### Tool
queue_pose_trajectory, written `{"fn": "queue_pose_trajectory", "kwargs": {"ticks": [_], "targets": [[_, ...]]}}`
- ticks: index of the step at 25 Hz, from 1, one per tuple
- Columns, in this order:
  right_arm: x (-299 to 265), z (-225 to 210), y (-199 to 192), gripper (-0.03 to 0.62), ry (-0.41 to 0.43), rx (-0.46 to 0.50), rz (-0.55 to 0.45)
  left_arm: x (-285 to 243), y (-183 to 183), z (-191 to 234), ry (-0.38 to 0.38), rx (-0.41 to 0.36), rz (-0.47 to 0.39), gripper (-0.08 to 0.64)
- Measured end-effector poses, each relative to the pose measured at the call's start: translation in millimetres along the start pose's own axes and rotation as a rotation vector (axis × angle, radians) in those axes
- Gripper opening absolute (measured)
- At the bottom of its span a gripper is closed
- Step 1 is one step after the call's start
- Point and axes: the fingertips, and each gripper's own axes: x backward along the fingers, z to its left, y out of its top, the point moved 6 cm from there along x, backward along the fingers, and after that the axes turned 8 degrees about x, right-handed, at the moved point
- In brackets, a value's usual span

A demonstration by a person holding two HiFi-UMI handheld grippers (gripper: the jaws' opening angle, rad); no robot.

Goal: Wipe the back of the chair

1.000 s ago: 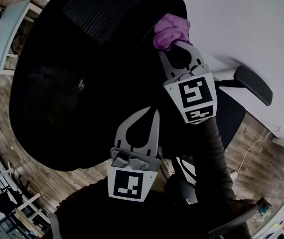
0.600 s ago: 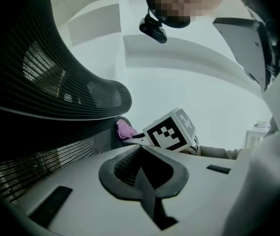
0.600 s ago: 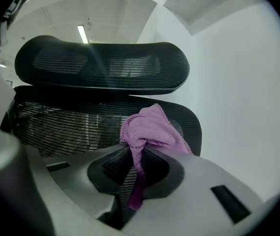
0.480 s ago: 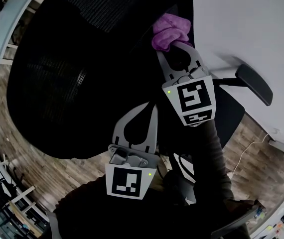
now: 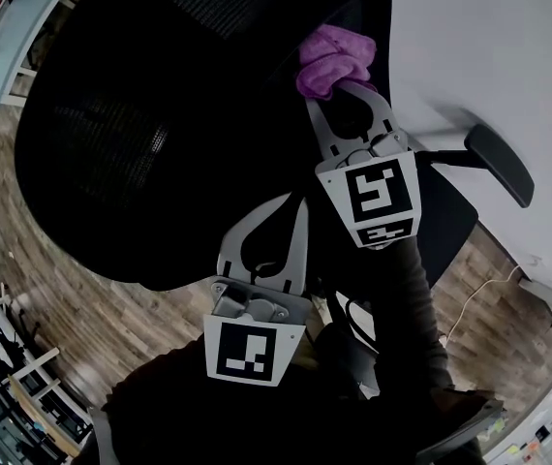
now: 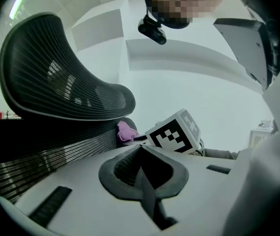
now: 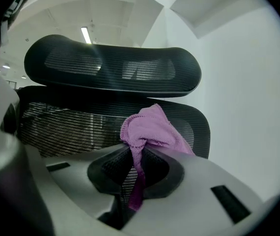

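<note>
Close to chair back (image 5: 140, 143): right gripper (image 5: 344, 87) clenched on cloth (image 5: 332, 58), left gripper (image 5: 299, 207) clenched empty.

In the head view the mesh chair back (image 5: 131, 153) now sits higher in frame than a second ago, and more wooden floor (image 5: 92, 327) shows below its lower edge. The white bench (image 5: 19, 22) slides further into the top-left corner.

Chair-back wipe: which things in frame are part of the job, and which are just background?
Job:
- purple cloth, clamped in the right gripper
- chair back

Lying about:
- left gripper, shut and empty
- armrest
- white table
</note>
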Motion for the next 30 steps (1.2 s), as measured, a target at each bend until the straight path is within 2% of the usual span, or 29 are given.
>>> {"fn": "queue_pose_trajectory", "kwargs": {"ticks": [16, 30], "targets": [[16.7, 49.3, 5.4, 0.046, 0.056, 0.015, -0.013, 34.3, -7.3, -1.5, 0.023, 0.005, -0.016, 0.009], [28.2, 89.7, 10.1, 0.046, 0.134, 0.020, -0.030, 64.7, -14.4, 0.8, 0.095, 0.025, -0.035, 0.009]]}}
